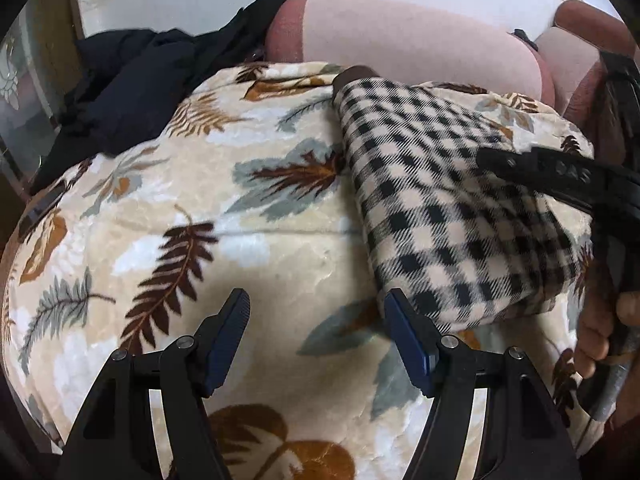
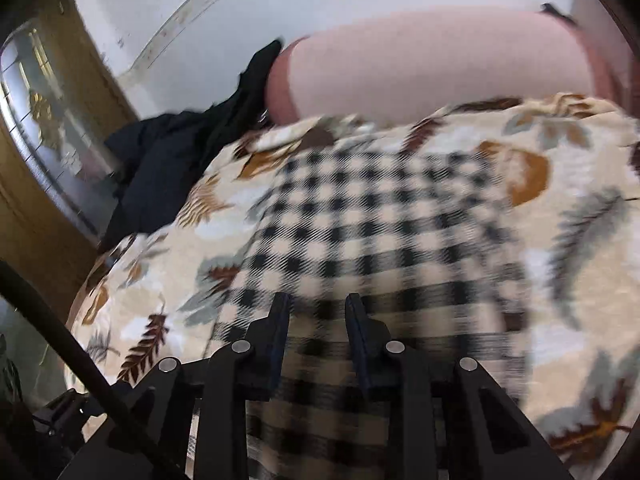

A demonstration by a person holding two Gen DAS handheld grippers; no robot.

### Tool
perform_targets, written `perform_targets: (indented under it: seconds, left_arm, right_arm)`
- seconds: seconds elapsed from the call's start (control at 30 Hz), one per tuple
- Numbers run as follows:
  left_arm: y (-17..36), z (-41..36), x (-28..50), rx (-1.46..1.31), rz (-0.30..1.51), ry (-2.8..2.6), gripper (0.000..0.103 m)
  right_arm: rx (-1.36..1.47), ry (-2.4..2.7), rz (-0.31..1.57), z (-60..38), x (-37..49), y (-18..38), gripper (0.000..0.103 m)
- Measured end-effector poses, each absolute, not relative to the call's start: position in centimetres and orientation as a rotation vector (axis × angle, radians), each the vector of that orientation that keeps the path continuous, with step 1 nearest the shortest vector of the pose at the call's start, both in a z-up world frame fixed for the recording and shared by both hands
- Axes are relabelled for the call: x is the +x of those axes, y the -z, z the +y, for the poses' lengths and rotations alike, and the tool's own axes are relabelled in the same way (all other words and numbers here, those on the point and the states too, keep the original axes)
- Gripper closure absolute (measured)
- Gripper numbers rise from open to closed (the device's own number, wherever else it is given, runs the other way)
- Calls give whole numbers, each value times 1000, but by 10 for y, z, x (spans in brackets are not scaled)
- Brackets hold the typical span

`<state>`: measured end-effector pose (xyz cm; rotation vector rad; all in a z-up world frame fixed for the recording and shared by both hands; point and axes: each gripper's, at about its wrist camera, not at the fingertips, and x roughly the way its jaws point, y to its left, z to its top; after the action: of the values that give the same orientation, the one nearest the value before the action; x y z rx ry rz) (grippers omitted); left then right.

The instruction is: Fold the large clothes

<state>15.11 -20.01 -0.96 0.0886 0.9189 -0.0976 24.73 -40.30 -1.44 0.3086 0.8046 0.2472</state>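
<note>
A folded black-and-cream checked garment [image 1: 432, 200] [image 2: 380, 232] lies on a leaf-patterned blanket [image 1: 200, 200] [image 2: 560, 184]. My left gripper [image 1: 317, 300] hangs open over the bare blanket, its right fingertip just beside the garment's near left corner. Nothing sits between its fingers. My right gripper [image 2: 318, 302] hovers over the near part of the checked garment with its fingers a little apart; the cloth shows through the gap and no pad visibly presses it. In the left wrist view one black finger [image 1: 532, 170] of the right gripper reaches over the garment's right side. The right wrist view is blurred.
A heap of dark clothes [image 1: 132, 76] [image 2: 172, 160] lies at the blanket's far left. A pink cushion [image 1: 400, 36] [image 2: 440, 64] stands behind it against a white wall. A person's hand [image 1: 600, 332] grips the right tool's handle. A wooden, glass-fronted cabinet [image 2: 40, 120] stands left.
</note>
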Motion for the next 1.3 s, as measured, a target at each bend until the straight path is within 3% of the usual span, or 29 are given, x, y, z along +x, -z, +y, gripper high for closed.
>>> perform_targets:
  seconds: [0.17,0.33,0.57,0.7,1.1,1.3]
  left_arm:
    - [20,-220,164,108,904,117,34]
    - [40,-232,172,191,933,102,34]
    - [15,-231,148,250,879,114,34]
    - [1,-231,133,250,848,108,34]
    - [5,-236,152,228,892,129,34]
    - [-6,-222,199,149,882,125,34]
  right_arm:
    - [361,-218,868,-435,233,22,72]
    - [209,-161,959,-444,200,45,72]
    - [112,-108,923,-456,165,32,72]
    - [50,-73,843,-446,165,14,62]
    - [96,-59,803,-435,214,6,61]
    - [154,-197,832,-437,265,17,61]
